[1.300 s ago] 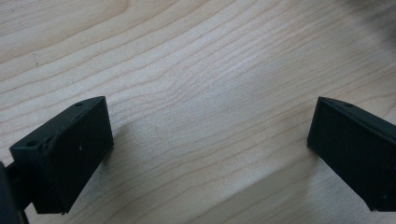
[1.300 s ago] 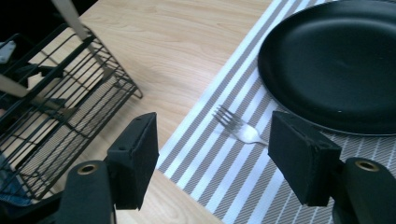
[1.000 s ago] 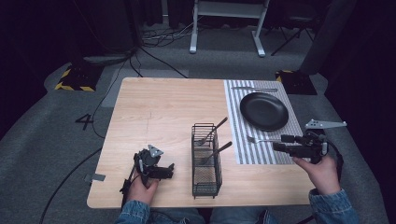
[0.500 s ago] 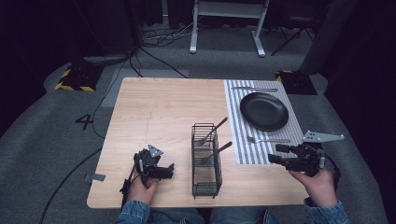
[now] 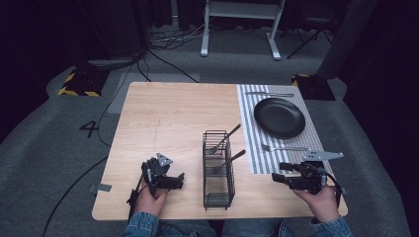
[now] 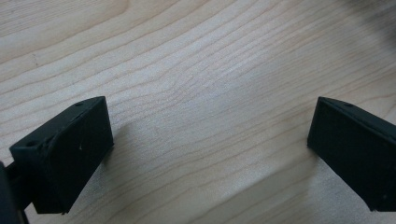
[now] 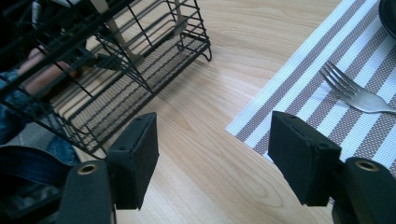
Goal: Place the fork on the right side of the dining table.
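A black wire basket [image 5: 218, 170] stands at the table's front middle with two utensils [image 5: 225, 139] leaning in it; in the right gripper view the basket [image 7: 116, 60] fills the upper left. A striped placemat [image 5: 281, 143] at the right carries a black plate [image 5: 279, 117], a fork [image 5: 284, 148] in front of it and another utensil [image 5: 269, 94] behind it. My right gripper [image 5: 276, 178] is open and empty, low over the table just right of the basket; its jaws [image 7: 215, 158] frame bare wood and the mat's corner, near the fork [image 7: 355, 91]. My left gripper [image 5: 179, 180] rests open and empty left of the basket, over bare wood [image 6: 210, 130].
The wooden table [image 5: 168, 118] has wide free room across its left and back. Beyond it the floor holds cables [image 5: 163, 54], a white stand's legs [image 5: 237, 29] and yellow-black striped blocks [image 5: 79, 84].
My right gripper has sunk toward the table and drawn back toward the front edge, off the placemat's front. The left gripper has stayed put.
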Demonstrator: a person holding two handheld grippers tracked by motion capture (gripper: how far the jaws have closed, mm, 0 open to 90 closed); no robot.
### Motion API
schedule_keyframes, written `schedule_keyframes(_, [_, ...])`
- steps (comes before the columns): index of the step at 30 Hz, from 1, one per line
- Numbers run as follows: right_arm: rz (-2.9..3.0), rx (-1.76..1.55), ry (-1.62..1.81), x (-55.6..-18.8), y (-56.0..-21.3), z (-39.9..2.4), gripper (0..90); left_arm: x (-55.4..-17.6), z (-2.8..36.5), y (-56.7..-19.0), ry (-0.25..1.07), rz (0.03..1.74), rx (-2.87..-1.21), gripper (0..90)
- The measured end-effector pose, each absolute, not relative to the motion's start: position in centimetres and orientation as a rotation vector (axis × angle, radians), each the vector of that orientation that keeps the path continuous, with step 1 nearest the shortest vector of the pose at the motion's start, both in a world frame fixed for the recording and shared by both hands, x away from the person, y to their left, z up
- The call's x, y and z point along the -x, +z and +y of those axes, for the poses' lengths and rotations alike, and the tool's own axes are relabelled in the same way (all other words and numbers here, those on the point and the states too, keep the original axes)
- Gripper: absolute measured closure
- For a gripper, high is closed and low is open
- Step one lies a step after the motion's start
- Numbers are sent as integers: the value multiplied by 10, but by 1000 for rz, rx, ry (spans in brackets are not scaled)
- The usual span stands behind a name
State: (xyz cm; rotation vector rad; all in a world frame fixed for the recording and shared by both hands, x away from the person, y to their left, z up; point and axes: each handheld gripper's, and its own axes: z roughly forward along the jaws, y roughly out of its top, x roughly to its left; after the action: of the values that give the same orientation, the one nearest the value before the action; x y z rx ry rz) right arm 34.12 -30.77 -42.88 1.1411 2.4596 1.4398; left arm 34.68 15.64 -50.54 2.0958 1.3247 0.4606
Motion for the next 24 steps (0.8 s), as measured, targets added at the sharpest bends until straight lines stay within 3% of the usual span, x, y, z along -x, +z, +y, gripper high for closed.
schedule_keyframes(24, [2582, -1135, 1307, -350, -491, -291, 312, -347, 156, -505, 460, 1325, -2097, 2])
